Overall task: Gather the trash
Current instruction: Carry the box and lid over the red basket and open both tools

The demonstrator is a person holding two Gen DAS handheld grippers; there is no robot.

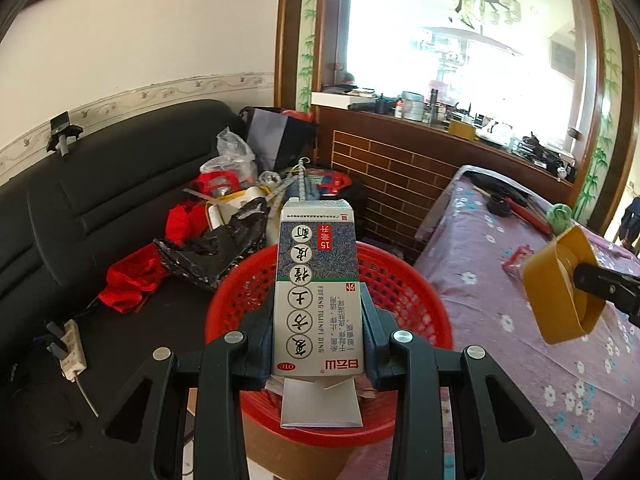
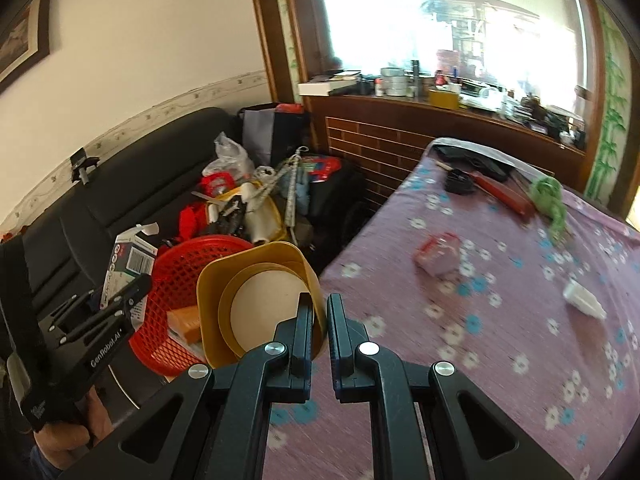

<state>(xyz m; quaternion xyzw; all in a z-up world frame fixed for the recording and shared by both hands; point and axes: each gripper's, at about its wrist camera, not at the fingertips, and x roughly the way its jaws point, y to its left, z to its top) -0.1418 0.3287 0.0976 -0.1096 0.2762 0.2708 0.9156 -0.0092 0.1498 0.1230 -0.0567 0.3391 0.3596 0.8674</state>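
My left gripper (image 1: 318,304) is shut on a grey and white medicine box (image 1: 318,280) and holds it upright over the red mesh basket (image 1: 400,280). A white paper leaflet (image 1: 320,404) hangs from the box's lower end. My right gripper (image 2: 319,308) is shut on the rim of a yellow square container (image 2: 256,304), held at the edge of the bed beside the basket (image 2: 176,276). The container also shows in the left wrist view (image 1: 556,288). The left gripper and its box (image 2: 128,260) show at the left of the right wrist view.
A bed with a purple flowered cover (image 2: 500,320) carries a pink wrapper (image 2: 438,256), a white scrap (image 2: 584,300), a green bundle (image 2: 548,196) and dark items. A black sofa (image 1: 100,200) holds piled clutter (image 1: 224,208). A power strip (image 1: 70,348) lies on it.
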